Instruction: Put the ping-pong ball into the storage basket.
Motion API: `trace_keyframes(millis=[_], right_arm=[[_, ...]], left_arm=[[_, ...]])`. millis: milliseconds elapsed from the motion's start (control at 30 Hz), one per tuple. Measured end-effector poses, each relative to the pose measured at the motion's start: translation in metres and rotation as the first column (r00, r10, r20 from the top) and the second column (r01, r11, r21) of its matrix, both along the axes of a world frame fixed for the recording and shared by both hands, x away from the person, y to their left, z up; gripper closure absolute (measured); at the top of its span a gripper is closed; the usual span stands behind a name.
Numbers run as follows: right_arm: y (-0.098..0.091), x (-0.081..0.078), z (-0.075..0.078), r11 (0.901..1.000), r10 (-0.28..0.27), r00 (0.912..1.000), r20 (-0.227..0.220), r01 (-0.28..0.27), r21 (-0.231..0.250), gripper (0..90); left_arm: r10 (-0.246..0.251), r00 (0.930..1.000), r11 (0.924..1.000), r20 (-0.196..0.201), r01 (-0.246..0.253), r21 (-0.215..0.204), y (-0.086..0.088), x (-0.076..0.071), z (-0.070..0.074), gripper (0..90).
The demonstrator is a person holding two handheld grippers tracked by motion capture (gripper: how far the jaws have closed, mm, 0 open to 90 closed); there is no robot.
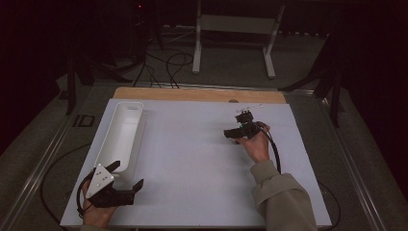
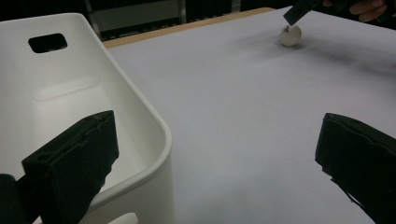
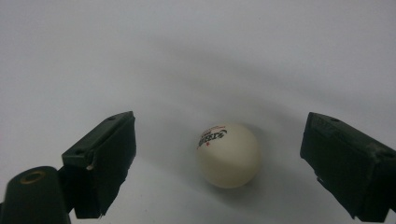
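A white ping-pong ball [image 3: 228,155] with a printed logo lies on the white table top [image 1: 192,159]. It sits between the jaws of my right gripper [image 3: 219,122], which stand wide on either side with clear gaps, so the gripper is open. In the high view the right gripper [image 1: 238,132] points down at the table right of centre. The left gripper view shows the ball [image 2: 290,35] far off, under a right gripper's fingertip [image 2: 299,10]. My left gripper [image 1: 127,175] is open at the near left, one jaw over the bin's near rim, nothing between its jaws [image 2: 217,123].
A long white plastic bin [image 1: 120,134] with a handle slot [image 2: 47,42] stands along the table's left side and looks empty. A wooden strip [image 1: 197,94] borders the far edge. Cables [image 1: 276,154] trail from the grippers, and a white stand [image 1: 235,29] is on the floor beyond.
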State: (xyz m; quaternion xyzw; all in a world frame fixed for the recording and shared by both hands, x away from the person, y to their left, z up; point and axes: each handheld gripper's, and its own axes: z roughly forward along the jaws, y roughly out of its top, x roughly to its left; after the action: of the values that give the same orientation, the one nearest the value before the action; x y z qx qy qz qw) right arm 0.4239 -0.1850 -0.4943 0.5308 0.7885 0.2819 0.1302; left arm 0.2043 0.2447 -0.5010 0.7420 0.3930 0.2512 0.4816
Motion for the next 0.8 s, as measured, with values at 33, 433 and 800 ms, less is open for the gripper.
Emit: trace_keyframes(millis=[33,433,800], right_arm=[[0.0002,0.0001,-0.0004,1.0000,0.001,1.0000,-0.001,-0.001,-0.003,10.3],[0.0018,0.0015,-0.0034,0.9994,-0.018,0.9996,-0.020,0.017,-0.029,13.0],[0.0022,0.0027,-0.0069,0.9980,-0.032,0.9986,-0.042,0.030,-0.056,22.9]], left_arm=[[0.000,1.0000,1.0000,0.000,0.000,0.000,0.0000,0.0000,0.0000,0.0],[0.000,1.0000,1.0000,0.000,0.000,0.000,0.0001,0.0001,0.0000,0.0],[0.000,1.0000,1.0000,0.000,0.000,0.000,0.0001,0.0001,0.0000,0.0]])
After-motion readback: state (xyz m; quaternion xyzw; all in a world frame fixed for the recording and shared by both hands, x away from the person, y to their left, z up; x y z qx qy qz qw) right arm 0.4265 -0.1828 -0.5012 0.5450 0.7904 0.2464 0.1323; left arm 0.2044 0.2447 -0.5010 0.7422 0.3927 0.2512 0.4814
